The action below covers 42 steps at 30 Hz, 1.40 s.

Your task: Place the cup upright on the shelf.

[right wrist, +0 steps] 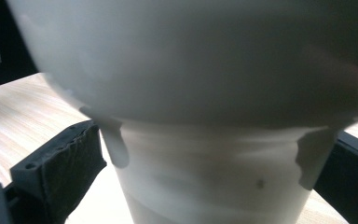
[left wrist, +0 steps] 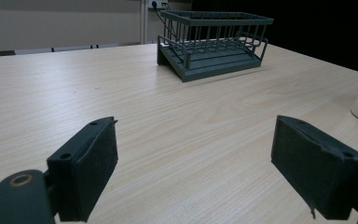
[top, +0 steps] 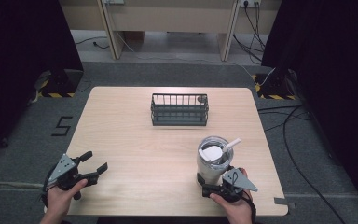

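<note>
1. A grey floor with trailing cables lies around a pale wooden worktop [top: 135, 140], with dark curtains at both sides.
2. A dark wire rack [top: 179, 109] stands toward the far middle of the worktop, well apart from both hands.
3. A pale tumbler [top: 212, 161] stands upright at the near right, a white straw [top: 230, 144] leaning out toward the right.
4. The right hand-held gripper [top: 204, 183] sits at the near right, its jaws to either side of the tumbler's narrow base [right wrist: 214, 186]; the left pad stands just off the wall, and whether the right one touches, I cannot tell.
5. The left hand-held gripper [top: 96, 164] is at the near left, jaws spread wide and holding nothing, pointing toward the rack [left wrist: 213, 42].
</note>
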Available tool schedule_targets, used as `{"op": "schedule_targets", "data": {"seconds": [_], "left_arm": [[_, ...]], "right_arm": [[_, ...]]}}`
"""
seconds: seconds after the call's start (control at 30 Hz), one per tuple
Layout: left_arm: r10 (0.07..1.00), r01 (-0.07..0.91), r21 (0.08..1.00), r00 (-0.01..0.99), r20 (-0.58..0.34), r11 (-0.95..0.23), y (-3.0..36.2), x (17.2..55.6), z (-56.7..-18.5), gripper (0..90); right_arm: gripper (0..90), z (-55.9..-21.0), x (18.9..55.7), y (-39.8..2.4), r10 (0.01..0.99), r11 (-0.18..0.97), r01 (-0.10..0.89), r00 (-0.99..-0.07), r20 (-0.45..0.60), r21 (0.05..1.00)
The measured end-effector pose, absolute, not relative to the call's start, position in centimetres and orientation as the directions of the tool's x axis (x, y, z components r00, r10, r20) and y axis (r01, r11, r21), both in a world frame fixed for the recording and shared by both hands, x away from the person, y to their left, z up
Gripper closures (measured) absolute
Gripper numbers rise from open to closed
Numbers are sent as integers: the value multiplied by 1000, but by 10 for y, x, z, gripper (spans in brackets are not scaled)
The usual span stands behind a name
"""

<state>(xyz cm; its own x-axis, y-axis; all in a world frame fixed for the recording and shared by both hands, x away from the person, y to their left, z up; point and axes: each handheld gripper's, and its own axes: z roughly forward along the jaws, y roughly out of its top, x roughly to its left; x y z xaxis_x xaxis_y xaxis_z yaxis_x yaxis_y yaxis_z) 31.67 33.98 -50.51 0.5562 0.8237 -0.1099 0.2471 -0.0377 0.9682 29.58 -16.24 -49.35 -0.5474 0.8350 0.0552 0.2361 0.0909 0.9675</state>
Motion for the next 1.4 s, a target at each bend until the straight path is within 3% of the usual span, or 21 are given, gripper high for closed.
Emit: {"op": "schedule_targets", "data": {"seconds": [0.53, 1.4], "left_arm": [[823, 244, 969, 557, -110, -37, 340, 317, -505, 141], [822, 245, 969, 559, -111, -36, 340, 317, -505, 141]], "right_arm": [[90, -497, 301, -159, 852, 86, 220, -522, 43, 972], [112, -492, 304, -162, 839, 122, 231, -543, 24, 965]]}}
